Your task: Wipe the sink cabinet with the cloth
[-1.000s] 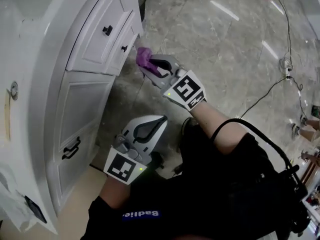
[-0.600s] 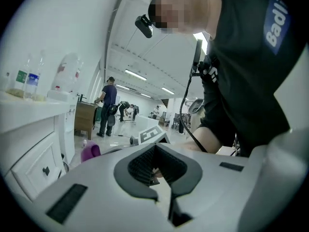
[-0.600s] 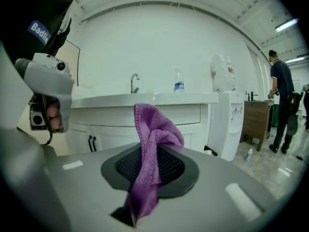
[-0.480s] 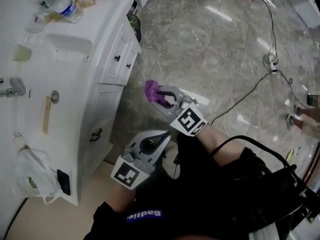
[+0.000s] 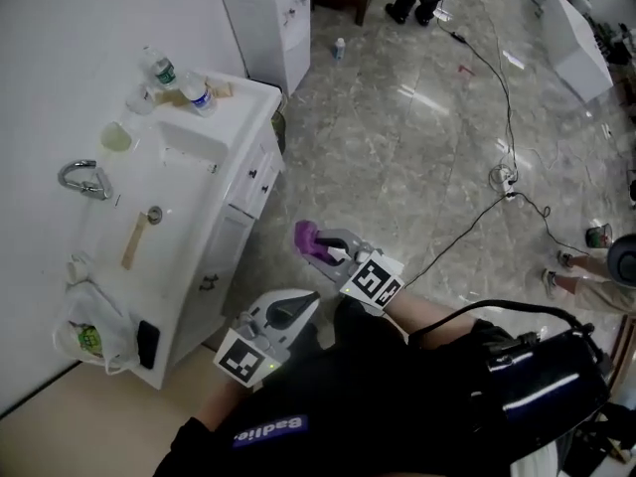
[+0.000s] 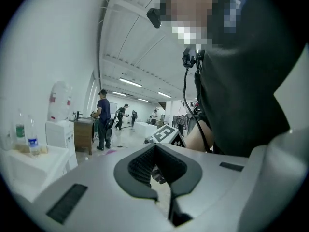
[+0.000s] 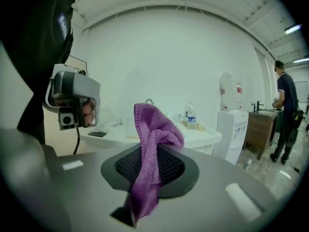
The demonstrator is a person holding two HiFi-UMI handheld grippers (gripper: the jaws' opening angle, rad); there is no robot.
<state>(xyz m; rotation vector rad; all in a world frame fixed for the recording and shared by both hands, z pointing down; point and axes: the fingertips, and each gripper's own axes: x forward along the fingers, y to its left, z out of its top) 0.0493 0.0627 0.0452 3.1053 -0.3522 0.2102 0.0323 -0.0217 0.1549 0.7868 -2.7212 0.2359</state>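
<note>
The white sink cabinet (image 5: 221, 217) stands at the left of the head view, its top (image 7: 145, 137) showing beyond the cloth in the right gripper view. My right gripper (image 5: 316, 247) is held out in front of my body, off the cabinet, shut on the purple cloth (image 5: 305, 237), which sticks up between the jaws (image 7: 153, 129). My left gripper (image 5: 294, 306) hangs lower and nearer me, to the right of the cabinet's front, with its jaws closed together and nothing between them (image 6: 157, 170).
On the cabinet top lie a tap (image 5: 84, 179), water bottles (image 5: 199, 95), a wooden strip (image 5: 134, 240), a dark phone (image 5: 147, 344) and a plastic bag (image 5: 89, 336). A white dispenser (image 5: 270, 23) stands behind. Cables (image 5: 507, 167) cross the marble floor. People stand far off.
The view has risen and pulled back from the cabinet, which now looks smaller and farther. Both grippers have drawn away from the drawer fronts toward my body, cloth still held.
</note>
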